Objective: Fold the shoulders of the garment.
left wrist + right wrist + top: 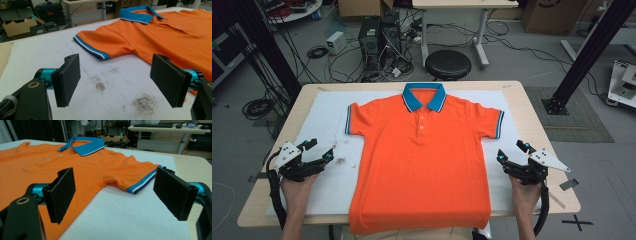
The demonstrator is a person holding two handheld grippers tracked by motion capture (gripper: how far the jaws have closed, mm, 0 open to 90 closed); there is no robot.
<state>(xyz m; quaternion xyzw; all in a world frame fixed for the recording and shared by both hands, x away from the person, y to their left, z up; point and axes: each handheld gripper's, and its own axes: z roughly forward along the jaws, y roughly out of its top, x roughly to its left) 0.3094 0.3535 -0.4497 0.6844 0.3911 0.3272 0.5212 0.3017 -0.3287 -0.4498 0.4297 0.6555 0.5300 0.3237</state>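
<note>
An orange polo shirt [422,160] lies flat and face up in the middle of the bench [532,115], spread on a white mat [329,107] that covers most of the top. Its blue collar [424,96] points to the far edge, and its hem hangs a little over the near edge. Both short sleeves are spread out sideways, each ending in a blue and white striped cuff.

The left gripper [322,151] sits near the bench's left edge, just beside the shirt's lower left side and not touching it. Its fingers [67,80] are spread wide with nothing between them; in the left gripper view they frame stained mat, with the left sleeve cuff [91,48] beyond.

The right gripper [510,153] sits near the right edge, close to the shirt's right side. Its fingers [61,195] are also wide apart and empty. In the right gripper view one finger seems to hang over the orange fabric, though whether it touches the cloth is hard to judge. The right sleeve cuff [143,182] lies ahead between the fingers.

A black stool [448,64] stands on the floor beyond the far edge.
</note>
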